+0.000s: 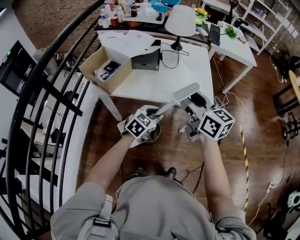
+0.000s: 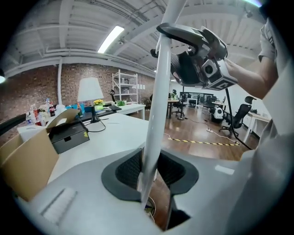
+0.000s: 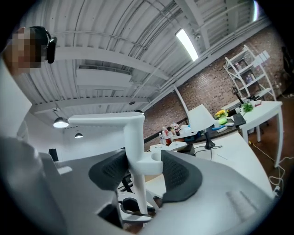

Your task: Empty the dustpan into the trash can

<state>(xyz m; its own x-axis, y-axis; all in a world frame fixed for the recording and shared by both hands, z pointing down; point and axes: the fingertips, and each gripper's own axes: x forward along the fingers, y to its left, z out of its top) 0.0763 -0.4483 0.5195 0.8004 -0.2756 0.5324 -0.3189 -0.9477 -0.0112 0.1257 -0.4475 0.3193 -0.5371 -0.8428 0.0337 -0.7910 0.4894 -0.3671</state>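
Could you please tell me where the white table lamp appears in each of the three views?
Head view: the lamp stands at top centre, at the far edge of the white table.
Left gripper view: left of centre, beyond the cardboard box.
Right gripper view: right of centre, in front of the brick wall.
Shared landmark: the yellow flowers, just right of the lamp in all three.
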